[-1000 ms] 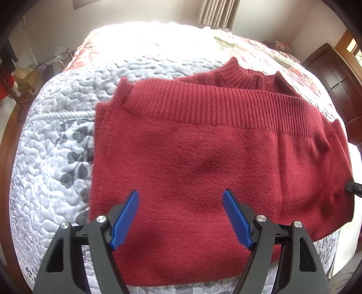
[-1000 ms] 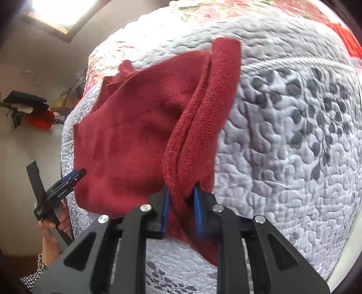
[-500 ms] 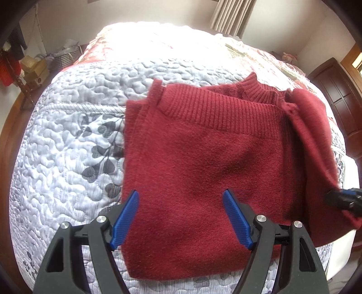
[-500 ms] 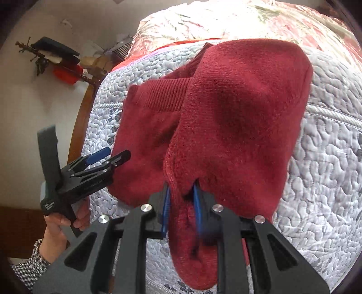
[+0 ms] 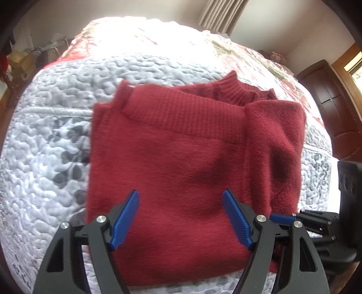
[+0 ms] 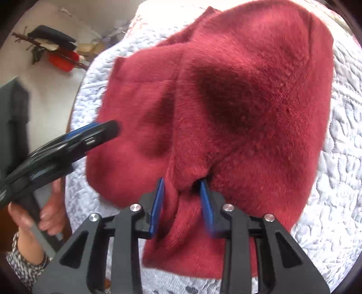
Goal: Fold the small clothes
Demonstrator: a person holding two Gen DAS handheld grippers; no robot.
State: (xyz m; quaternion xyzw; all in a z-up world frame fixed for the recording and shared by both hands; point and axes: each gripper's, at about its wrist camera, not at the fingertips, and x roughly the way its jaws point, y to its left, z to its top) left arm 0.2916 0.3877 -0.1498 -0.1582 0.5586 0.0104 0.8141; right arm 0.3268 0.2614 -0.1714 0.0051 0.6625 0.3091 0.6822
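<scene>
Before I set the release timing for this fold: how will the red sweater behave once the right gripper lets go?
Probably floppy: the red sweater drapes and bunches where the right gripper pinches it. Likely it drops flat without sliding, as its fuzzy knit should cling to the quilted bedspread. It looks thick, so the fold may spring up slightly.

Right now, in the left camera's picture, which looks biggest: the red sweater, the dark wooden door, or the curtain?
1. Sweater, though it lies closest.
2. Door.
3. Curtain, partly cut off by the frame.
</scene>
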